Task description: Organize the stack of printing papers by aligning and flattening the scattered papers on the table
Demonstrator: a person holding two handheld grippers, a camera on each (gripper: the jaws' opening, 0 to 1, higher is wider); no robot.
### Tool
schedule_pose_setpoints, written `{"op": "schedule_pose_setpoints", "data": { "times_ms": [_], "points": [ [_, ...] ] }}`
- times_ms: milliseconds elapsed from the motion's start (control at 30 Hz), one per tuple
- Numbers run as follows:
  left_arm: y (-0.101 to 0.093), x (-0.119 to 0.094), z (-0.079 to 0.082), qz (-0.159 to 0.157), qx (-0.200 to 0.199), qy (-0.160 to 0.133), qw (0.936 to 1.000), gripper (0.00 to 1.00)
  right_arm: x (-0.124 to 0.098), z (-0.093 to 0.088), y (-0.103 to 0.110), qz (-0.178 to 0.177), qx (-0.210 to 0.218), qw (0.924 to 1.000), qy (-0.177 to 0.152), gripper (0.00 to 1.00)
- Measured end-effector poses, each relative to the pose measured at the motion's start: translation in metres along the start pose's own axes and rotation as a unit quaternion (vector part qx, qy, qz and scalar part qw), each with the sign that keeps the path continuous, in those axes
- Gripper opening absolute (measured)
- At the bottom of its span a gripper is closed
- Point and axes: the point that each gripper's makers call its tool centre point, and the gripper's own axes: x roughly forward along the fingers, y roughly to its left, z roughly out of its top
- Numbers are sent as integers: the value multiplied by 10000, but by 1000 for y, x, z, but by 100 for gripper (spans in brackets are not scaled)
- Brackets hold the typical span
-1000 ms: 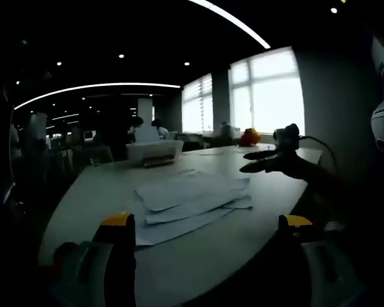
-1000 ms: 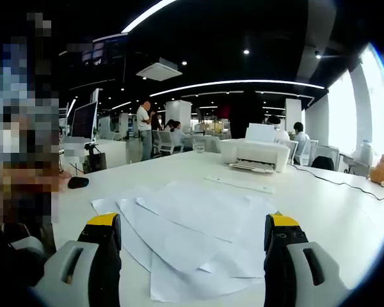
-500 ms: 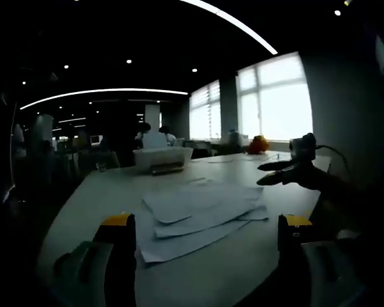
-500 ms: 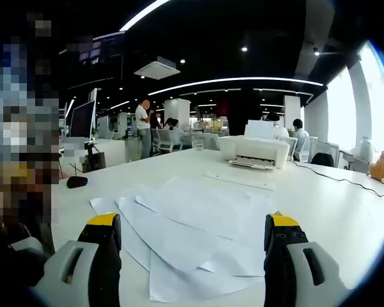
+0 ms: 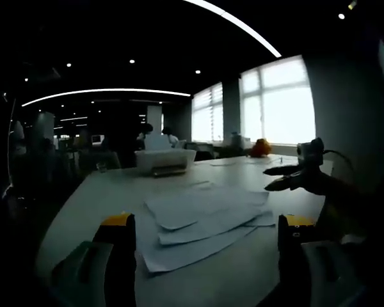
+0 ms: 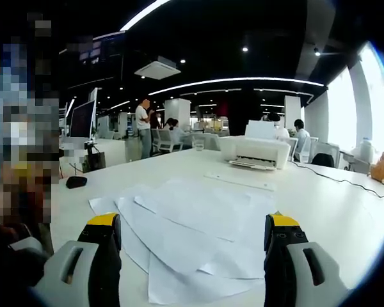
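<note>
— What do you see on the table from your side?

— I see a long white table in a big open office. The papers lie on it in a loose fan, several sheets overlapping at different angles, not aligned. In the right gripper view they are just beyond my right gripper, between its two yellow-tipped jaws, which stand wide apart and hold nothing.

— And the left one?

— My left gripper is also spread open and empty. In the left gripper view the papers lie just in front of it, and the right gripper comes in beside the papers, on the window side, above the table. That view is quite dark.

— What else is on the surface?

— Behind the papers there is a white printer, well apart from them. Between the printer and the papers lies a flat white strip. A dark mouse sits near the table edge, to the side of the papers. A cable runs from the printer's side toward an orange plush toy at the far corner.

— And the room?

— The ceiling is black, with long curved light strips and small spot lights. Bright windows are on one side. Behind the printer I see desks, a monitor and several people, one standing and others sitting. I cannot tell more detail there.
</note>
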Motion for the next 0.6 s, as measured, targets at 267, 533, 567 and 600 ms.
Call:
{"op": "schedule_pose_setpoints", "data": {
  "times_ms": [267,533,567,600],
  "points": [
    [3,7,1,-3,-35,-39,10000,94,4,1,-3,-16,63,10000,-21,88],
    [2,8,1,-57,-92,-106,9999,94,18,-3,-10,-104,21,9999,118,88],
    [1,8,0,-65,-92,-104,9999,94,22,-3,-12,-119,18,9998,134,88],
    [1,8,0,-73,-88,-103,9999,94,25,-5,-14,-123,24,9998,156,88]
  ]
}}
